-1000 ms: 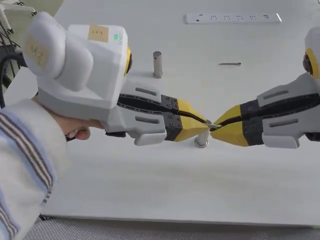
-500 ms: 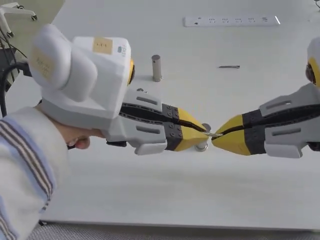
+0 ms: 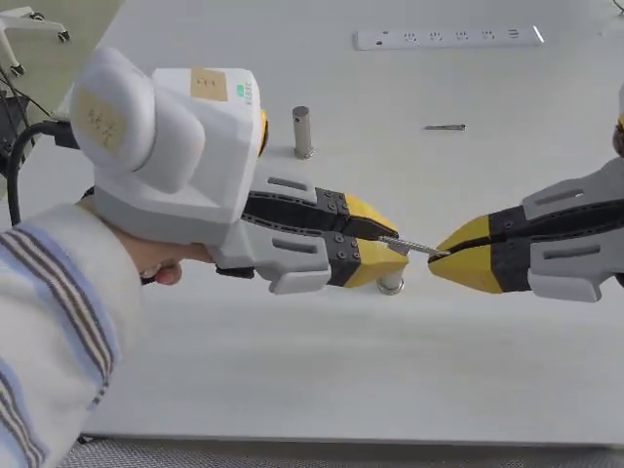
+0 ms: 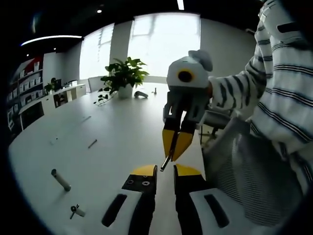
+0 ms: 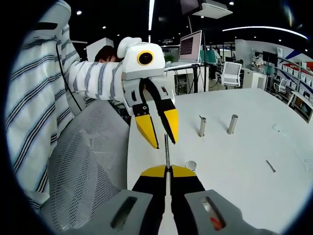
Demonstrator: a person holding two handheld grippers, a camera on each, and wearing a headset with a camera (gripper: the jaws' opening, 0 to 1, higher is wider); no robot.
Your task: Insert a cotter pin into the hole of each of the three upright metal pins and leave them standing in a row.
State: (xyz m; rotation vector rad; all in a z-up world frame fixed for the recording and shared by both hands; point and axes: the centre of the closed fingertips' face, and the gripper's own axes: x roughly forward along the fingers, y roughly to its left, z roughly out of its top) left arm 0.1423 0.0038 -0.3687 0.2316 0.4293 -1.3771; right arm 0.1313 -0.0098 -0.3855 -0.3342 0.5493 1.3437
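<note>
Clamping a cotter pin (image 3: 414, 246) tightly, the right hand-held gripper (image 3: 439, 257) aims it toward 9 o'clock between the left hand-held gripper's (image 3: 393, 249) spread jaws, with an upright metal pin (image 3: 391, 284) at 6 o'clock on the counter (image 3: 292, 370).

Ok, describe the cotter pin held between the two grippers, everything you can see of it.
The cotter pin is a thin, straight, silvery metal sliver, held nearly level in the air above the table. The right gripper is shut on one end. The free end reaches between the open jaws of the left gripper, and contact there cannot be told. An upright metal pin stands just below, apart from it.
</note>
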